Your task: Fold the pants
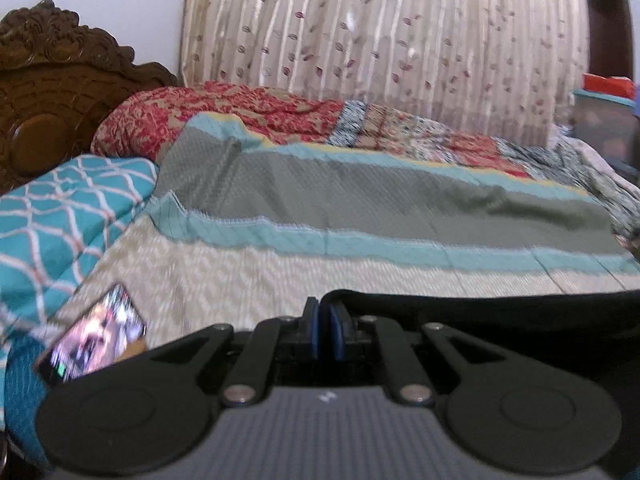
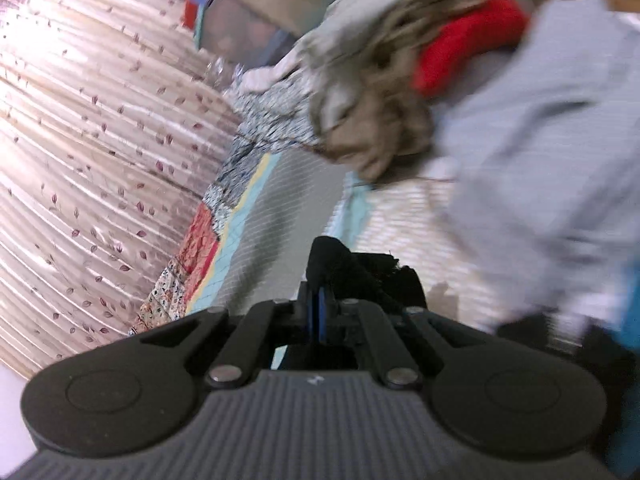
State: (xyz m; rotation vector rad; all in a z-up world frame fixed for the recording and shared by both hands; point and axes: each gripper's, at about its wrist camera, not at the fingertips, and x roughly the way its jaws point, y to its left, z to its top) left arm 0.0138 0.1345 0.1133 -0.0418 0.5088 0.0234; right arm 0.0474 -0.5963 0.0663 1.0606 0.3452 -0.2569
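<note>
Ahead of my left gripper the quilt lay open; a phone and teal pillow blocked the left. Heaped clothes crowded my right gripper's right side, curtain its left.

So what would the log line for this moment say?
step: fold pants | left gripper: shut on black pants | right gripper: shut on pants | surface: bedspread | phone nearby

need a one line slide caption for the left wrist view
Left gripper, jaws shut on black pants, above a striped bedspread, phone lying at left.
</note>
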